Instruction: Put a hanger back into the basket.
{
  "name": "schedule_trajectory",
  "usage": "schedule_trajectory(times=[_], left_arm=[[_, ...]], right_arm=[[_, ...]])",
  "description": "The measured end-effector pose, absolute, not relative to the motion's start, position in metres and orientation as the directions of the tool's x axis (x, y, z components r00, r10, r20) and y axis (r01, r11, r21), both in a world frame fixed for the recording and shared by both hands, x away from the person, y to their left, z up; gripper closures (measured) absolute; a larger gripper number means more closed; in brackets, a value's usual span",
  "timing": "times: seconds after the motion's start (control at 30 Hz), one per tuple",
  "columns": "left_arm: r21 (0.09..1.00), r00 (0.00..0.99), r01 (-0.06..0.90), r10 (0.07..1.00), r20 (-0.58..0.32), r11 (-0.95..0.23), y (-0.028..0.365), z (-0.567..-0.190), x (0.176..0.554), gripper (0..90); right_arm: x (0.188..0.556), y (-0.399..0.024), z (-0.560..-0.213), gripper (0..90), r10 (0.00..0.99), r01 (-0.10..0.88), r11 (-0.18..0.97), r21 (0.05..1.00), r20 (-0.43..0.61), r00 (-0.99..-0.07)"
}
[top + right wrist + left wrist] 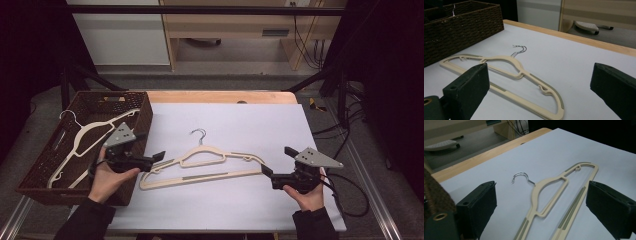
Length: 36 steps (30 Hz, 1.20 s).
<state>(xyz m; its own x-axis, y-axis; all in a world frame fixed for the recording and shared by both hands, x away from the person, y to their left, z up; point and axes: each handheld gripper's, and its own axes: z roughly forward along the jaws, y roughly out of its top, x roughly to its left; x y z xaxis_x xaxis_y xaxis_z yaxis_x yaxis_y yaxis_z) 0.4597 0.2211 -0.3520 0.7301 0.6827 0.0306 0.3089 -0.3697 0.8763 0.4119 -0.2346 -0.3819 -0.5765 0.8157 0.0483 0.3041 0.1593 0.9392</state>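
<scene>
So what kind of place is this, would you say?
Probably a lab or workshop recording bench: a table under white sheet inside a black frame, loose cables behind, one hanger laid out beside a basket.

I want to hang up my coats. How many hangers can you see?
2. One cream hanger lies flat on the white sheet between the two grippers. One white hanger lies inside the brown basket. More might hide underneath it.

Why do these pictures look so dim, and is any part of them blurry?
High view: dark at the sides, light falling mostly on the white table cover; the hanger casts a faint shadow. Left gripper view: the near black pads look soft, the hanger's hook sharper. Right gripper view: the basket is dark, and there is no strong glare.
</scene>
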Motion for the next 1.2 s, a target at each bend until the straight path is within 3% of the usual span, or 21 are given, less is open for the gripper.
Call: schedule_trajectory(times=[0.53,1.2], left_arm=[[0.756,0.686,0.472,0.728,0.008,-0.454,0.193,-0.422,0.481,17.8],[0.663,0.668,0.516,0.739,0.087,-0.543,0.189,-0.463,0.502,38.3]], right_arm=[[0.411,-0.233,-0.384,2.9,0.808,0.305,0.171,0.937,0.044,-0.588],[0.413,-0.229,-0.387,3.1,0.803,0.312,0.188,0.931,0.036,-0.594]])
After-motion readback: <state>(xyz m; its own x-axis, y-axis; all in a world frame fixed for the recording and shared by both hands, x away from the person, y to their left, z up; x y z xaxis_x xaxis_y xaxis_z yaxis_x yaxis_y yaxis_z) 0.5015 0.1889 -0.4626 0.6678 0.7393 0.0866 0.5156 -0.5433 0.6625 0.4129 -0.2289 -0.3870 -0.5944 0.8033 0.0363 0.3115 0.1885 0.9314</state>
